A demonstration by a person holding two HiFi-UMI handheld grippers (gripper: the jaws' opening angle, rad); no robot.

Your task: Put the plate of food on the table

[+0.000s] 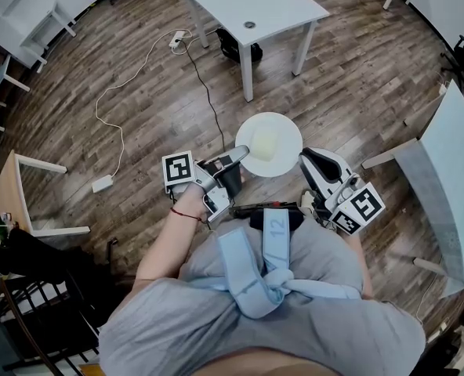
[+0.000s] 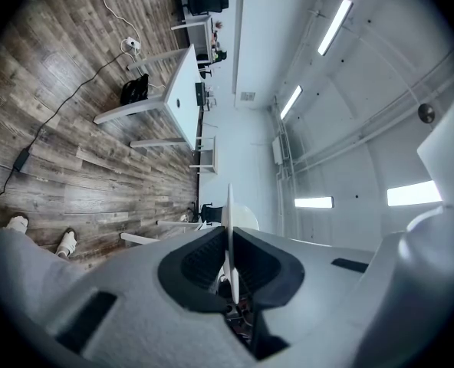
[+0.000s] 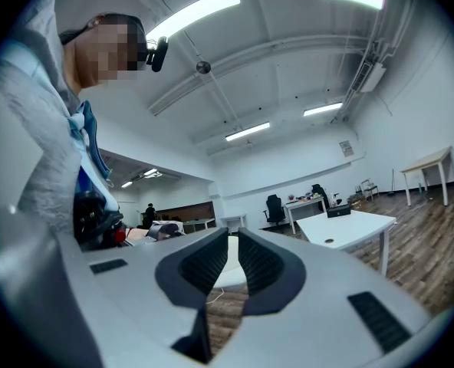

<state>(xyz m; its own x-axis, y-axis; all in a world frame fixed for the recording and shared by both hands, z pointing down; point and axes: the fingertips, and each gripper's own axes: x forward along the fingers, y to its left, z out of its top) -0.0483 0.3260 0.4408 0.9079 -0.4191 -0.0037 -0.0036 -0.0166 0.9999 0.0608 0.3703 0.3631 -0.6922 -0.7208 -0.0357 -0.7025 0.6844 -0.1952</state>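
Observation:
A round white plate (image 1: 283, 128) with a pale yellow block of food (image 1: 265, 142) is held over the wooden floor in front of the person. My left gripper (image 1: 241, 153) is shut on its left rim; in the left gripper view the plate (image 2: 228, 205) shows edge-on, clamped between the jaws of the left gripper (image 2: 228, 265). My right gripper (image 1: 302, 159) sits at the plate's right rim. In the right gripper view the right gripper (image 3: 228, 257) has its jaws drawn close with a thin slit, and the plate (image 3: 225, 276) shows just beyond them, not clamped.
A white table (image 1: 251, 6) with a small dark object stands ahead, also seen as the white table (image 3: 350, 225). A cable (image 1: 208, 92) and a power strip (image 1: 177, 39) lie on the floor. Another white table (image 1: 451, 171) is at the right, a wooden one (image 1: 3, 198) at the left.

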